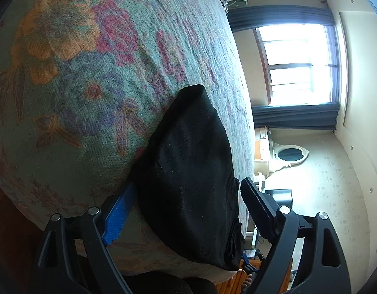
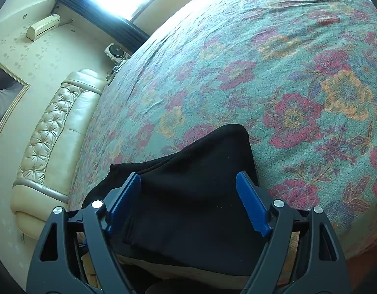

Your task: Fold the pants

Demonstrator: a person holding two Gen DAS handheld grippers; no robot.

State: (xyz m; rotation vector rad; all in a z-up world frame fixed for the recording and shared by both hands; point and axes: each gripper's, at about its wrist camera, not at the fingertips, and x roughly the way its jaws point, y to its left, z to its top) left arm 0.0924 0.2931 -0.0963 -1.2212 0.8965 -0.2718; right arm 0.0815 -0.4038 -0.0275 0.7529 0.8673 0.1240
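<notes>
Black pants (image 1: 188,176) lie bunched at the near edge of the floral bedspread (image 1: 73,56); my left gripper (image 1: 186,210) and right gripper (image 2: 188,203) straddle them wide open, gripping nothing—pre-grasp, I judge; next, pinch an edge.

Left gripper (image 1: 186,210): matte black plastic frame, two angled linkage arms per side with triangular cut-outs, a round silver screw head at each pivot. One finger carries a blue ribbed pad with a sawtooth edge (image 1: 118,216); the other pad (image 1: 256,208) shows black, ribbed, with a dotted seam. Right gripper (image 2: 188,202): same black frame and silver screws, both pads (image 2: 252,204) blue and toothed.
</notes>
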